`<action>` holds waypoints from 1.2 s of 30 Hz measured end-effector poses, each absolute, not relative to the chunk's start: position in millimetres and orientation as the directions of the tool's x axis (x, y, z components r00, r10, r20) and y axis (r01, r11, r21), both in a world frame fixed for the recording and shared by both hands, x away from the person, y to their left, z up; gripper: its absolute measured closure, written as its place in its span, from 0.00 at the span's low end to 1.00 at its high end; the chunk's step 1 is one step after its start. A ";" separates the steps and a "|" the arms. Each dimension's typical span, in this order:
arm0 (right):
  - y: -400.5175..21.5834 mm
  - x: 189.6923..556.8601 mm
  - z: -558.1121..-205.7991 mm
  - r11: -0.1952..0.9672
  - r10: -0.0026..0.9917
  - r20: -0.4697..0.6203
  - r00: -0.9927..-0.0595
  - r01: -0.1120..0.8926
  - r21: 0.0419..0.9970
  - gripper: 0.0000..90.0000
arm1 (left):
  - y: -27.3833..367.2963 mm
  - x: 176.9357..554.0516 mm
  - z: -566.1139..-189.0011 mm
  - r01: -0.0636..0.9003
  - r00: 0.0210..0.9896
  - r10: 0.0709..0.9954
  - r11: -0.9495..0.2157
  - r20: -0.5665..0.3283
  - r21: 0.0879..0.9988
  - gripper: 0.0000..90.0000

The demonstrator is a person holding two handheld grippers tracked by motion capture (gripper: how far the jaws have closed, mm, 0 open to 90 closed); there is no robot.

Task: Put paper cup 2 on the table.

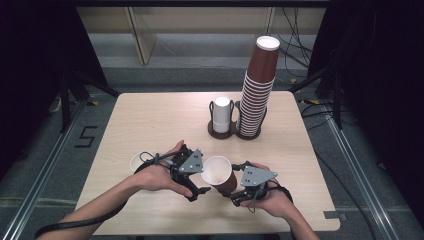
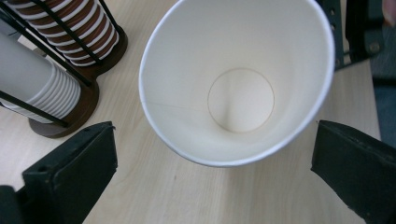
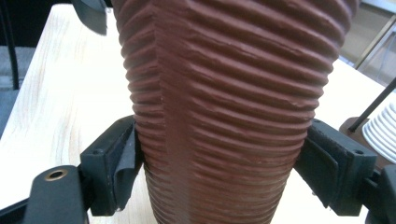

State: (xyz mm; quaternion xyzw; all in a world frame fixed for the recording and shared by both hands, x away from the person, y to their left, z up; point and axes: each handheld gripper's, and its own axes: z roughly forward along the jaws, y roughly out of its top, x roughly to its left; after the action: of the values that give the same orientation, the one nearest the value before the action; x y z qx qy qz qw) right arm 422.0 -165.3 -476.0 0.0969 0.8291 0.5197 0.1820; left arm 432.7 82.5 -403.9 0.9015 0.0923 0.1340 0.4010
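Brown cup (image 1: 218, 172) held off the table (image 1: 150, 120) near its front edge, tilted, white mouth facing the left gripper (image 1: 202, 181). Right gripper (image 1: 235, 195) pinches it by the ribbed wall low down; in the right gripper view both pads (image 3: 114, 161) press the ribs. Left gripper spread wide, jaws either side of the rim in its own view, not touching. A white cup (image 1: 136, 162) lies behind the left hand (image 1: 155, 175). Further back, a two-post holder (image 1: 222, 132): short white stack (image 1: 222, 115), tall brown stack (image 1: 257, 95) that looks to lean slightly. Risks, as judged: the grip sits low on a tapering wall, so the cup could slide out or pivot; squeezing harder may crush the paper. If the left jaws close on the rim off-centre, it could buckle. Adding cups to the tall stack could tip it.
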 end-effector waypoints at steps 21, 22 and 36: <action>-159.5 417.9 -472.9 0.372 0.318 -0.168 -0.933 -0.040 0.927 0.22 | 72.9 436.0 -422.4 0.096 0.967 0.255 -0.415 0.015 0.905 0.01; -159.0 416.5 -472.9 0.370 0.322 -0.151 -0.935 -0.022 0.929 0.22 | 72.7 435.9 -422.7 0.093 0.968 0.251 -0.413 0.015 0.906 0.01; -145.9 418.7 -471.2 0.347 0.293 -0.122 -0.948 -0.014 0.938 0.21 | 80.2 427.6 -423.7 0.041 0.965 0.256 -0.374 0.061 0.927 0.10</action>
State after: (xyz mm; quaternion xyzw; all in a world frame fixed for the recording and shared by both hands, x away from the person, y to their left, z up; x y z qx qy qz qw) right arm 418.7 -145.9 -471.2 0.0861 0.8092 0.5651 0.1356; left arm 427.6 80.2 -423.7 0.8230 0.0900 0.0972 0.5523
